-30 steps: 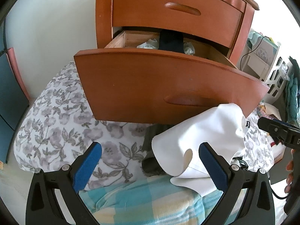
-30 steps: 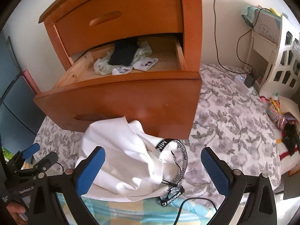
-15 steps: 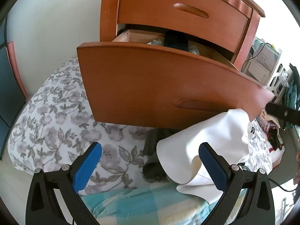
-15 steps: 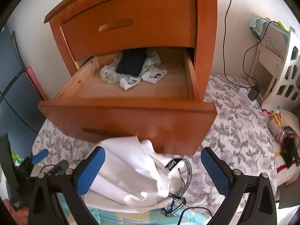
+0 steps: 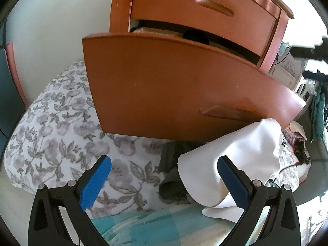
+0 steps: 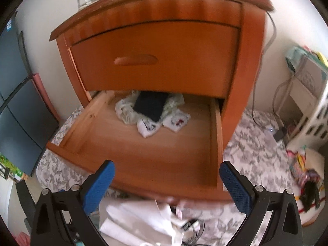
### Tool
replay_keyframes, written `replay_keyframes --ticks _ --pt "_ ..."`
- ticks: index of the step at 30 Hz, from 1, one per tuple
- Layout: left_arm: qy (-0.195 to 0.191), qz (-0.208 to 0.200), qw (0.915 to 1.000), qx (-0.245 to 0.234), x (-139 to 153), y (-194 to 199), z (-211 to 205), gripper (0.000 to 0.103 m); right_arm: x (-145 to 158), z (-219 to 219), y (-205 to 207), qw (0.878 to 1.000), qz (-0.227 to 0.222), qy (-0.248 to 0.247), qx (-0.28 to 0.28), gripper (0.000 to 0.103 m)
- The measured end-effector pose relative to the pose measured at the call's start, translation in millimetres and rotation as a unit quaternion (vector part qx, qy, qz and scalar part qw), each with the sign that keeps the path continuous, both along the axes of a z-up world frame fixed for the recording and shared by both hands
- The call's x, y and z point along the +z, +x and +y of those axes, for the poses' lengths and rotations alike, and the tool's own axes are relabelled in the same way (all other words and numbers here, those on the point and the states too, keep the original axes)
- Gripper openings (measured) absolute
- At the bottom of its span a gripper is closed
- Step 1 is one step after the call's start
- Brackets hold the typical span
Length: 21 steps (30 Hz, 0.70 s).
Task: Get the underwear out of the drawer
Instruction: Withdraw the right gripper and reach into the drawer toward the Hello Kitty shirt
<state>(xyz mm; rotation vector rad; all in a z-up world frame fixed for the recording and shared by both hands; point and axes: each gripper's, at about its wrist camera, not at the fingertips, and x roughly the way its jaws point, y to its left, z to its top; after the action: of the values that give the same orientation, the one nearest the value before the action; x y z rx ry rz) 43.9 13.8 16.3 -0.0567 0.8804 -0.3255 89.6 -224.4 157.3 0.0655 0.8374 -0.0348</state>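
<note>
The lower drawer (image 6: 147,143) of a wooden nightstand stands pulled out over the bed. At its back lies a small heap: a dark folded garment (image 6: 150,106) on pale crumpled underwear (image 6: 125,112), with two white printed pieces (image 6: 176,121) in front. My right gripper (image 6: 167,182) hovers open above the drawer's front edge, empty. My left gripper (image 5: 164,176) is open and empty, low in front of the drawer front (image 5: 174,90), beside a white garment (image 5: 235,164) lying on the bed. From the left wrist view only the dark garment (image 5: 196,37) peeks over the drawer.
The floral bedspread (image 5: 53,127) and a teal checked blanket (image 5: 155,225) lie under the drawer. The closed upper drawer (image 6: 155,59) overhangs the heap. A black lanyard (image 6: 190,223) rests on the white garment. A white shelf unit (image 6: 303,94) with cables stands at the right.
My right gripper has risen and moved forward over the open drawer, so its inside now fills the view. My left gripper has shifted slightly closer to the drawer front.
</note>
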Motion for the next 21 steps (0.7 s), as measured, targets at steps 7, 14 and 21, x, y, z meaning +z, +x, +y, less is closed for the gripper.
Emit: replay_keyframes --ticks 7,14,21 --pt "-0.007 0.013 0.9999 0.0 -8 5 3 0.103 11 24 50 0.997 0.021 -0.047 0.055 0.1" --pt "-0.014 0.025 0.9996 0.004 -14 8 7 0.103 5 42 100 0.991 0.061 -0.071 0.09 0.087" --pt "-0.023 0.031 0.9992 0.005 -16 10 10 0.103 -35 67 139 0.975 0.138 -0.099 0.147 0.075"
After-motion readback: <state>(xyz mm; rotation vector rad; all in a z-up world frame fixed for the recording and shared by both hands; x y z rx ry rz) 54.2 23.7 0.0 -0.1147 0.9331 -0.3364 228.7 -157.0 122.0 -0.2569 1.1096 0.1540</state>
